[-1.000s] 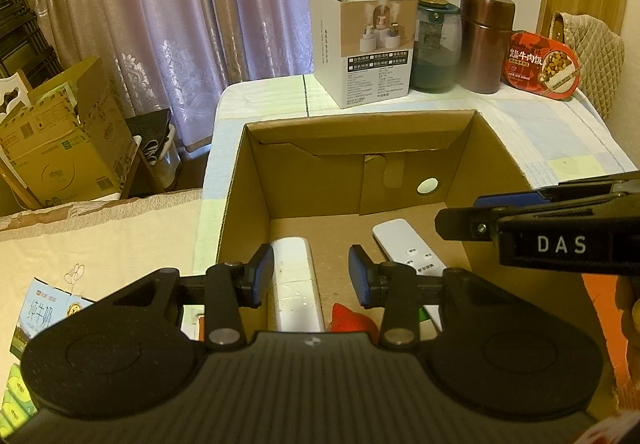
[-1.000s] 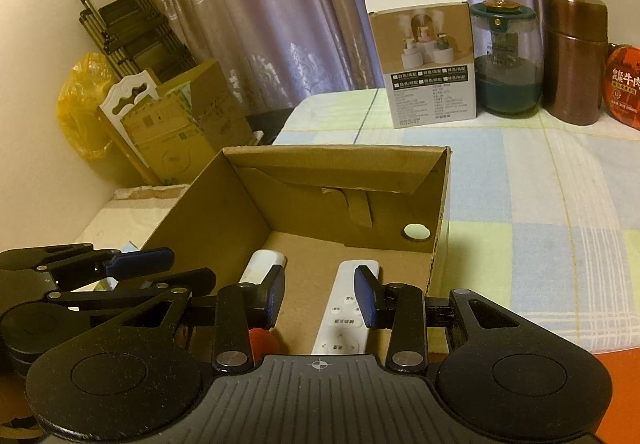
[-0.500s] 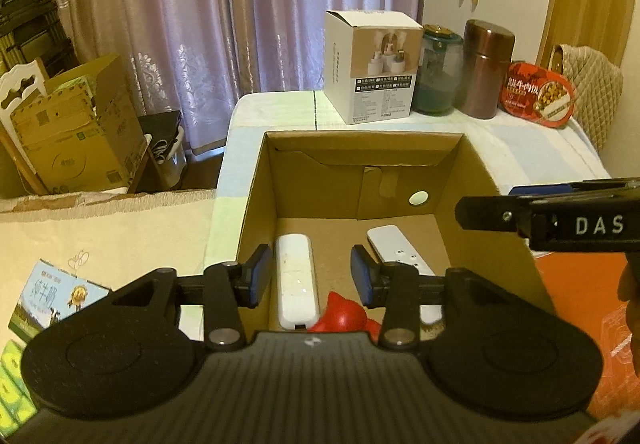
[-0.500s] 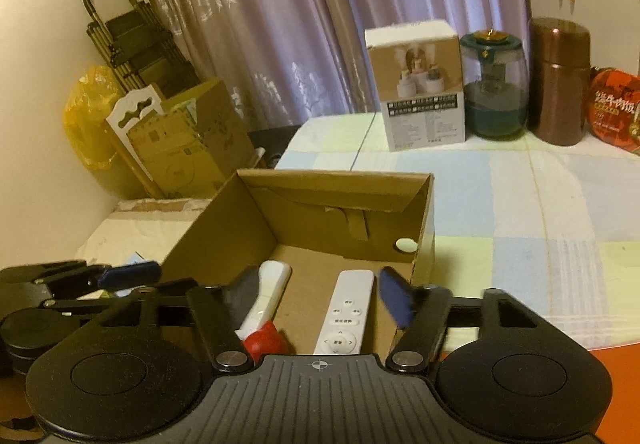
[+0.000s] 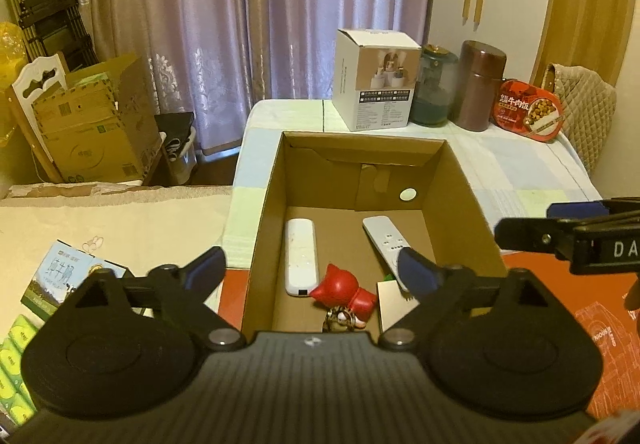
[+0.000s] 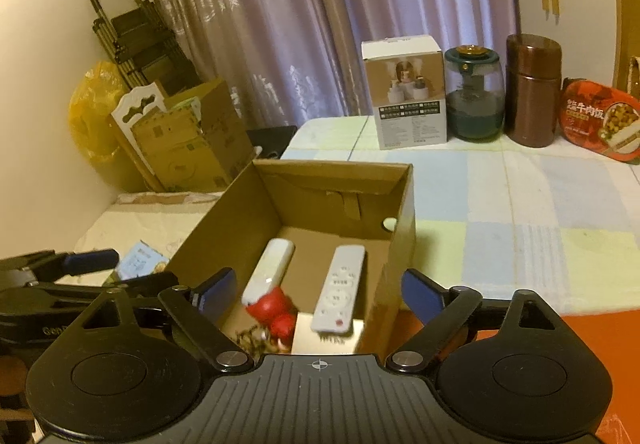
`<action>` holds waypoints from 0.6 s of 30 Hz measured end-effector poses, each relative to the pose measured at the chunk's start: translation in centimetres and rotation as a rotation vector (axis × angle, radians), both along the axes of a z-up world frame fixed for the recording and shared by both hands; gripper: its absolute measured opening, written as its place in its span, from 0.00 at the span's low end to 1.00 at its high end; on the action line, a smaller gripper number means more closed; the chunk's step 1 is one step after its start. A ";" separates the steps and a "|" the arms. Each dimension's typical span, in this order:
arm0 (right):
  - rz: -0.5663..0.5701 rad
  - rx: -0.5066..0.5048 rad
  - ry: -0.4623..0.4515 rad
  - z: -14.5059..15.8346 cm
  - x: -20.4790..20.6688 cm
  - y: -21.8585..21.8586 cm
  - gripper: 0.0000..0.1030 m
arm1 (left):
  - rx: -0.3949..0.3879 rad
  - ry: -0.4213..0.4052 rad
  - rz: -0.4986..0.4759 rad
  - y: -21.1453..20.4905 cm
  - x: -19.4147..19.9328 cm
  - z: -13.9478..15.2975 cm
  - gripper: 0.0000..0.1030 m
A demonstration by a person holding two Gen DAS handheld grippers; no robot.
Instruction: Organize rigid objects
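Observation:
An open cardboard box stands on the checked tablecloth. Inside lie a plain white remote, a white remote with buttons, a red figurine and a small beige carton. My left gripper hovers above the box's near edge; its jaws are opening wide and nothing is between them. My right gripper hangs over the same box, jaws opening, gripping nothing. Below it are the buttoned remote and the figurine. Each gripper shows at the edge of the other's view.
At the table's far end stand a white product box, a glass jar, a brown canister and a red food tin. A milk carton lies left. An orange mat covers the near right.
Both grippers drew back and upward from the box, and their jaws went from narrow to wide. More of the box's contents now show.

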State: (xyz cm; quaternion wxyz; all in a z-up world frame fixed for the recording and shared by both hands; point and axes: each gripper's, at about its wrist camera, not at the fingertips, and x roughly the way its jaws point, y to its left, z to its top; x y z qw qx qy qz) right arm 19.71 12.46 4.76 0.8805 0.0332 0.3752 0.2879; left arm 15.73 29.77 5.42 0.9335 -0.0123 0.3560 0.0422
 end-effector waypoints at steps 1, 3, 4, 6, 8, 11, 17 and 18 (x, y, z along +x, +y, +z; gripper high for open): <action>0.001 -0.008 0.000 0.2 -0.5 -0.2 0.85 | 0.002 -0.005 0.001 0.0 -0.5 0.2 0.93; -0.002 -0.016 -0.012 0.7 -1.7 -0.7 0.86 | 0.003 -0.014 0.003 -0.2 -1.5 0.6 0.97; -0.001 -0.021 -0.020 0.9 -2.3 -0.8 0.86 | 0.008 -0.018 0.002 -0.4 -2.1 0.8 0.97; 0.001 -0.030 -0.030 1.4 -3.5 -1.2 0.86 | 0.022 -0.028 0.002 -0.7 -3.1 1.1 0.99; 0.003 -0.038 -0.036 1.6 -4.4 -1.5 0.86 | 0.024 -0.047 0.007 -1.0 -4.4 1.5 0.99; 0.006 -0.064 -0.056 2.1 -6.2 -1.8 0.86 | 0.013 -0.076 0.010 -1.2 -6.3 2.0 0.99; -0.016 -0.079 -0.063 2.5 -9.3 -3.3 0.86 | 0.005 -0.087 0.032 -1.7 -9.8 2.8 0.99; -0.020 -0.079 -0.063 2.5 -9.8 -3.5 0.86 | 0.004 -0.084 0.033 -1.9 -10.3 2.9 0.99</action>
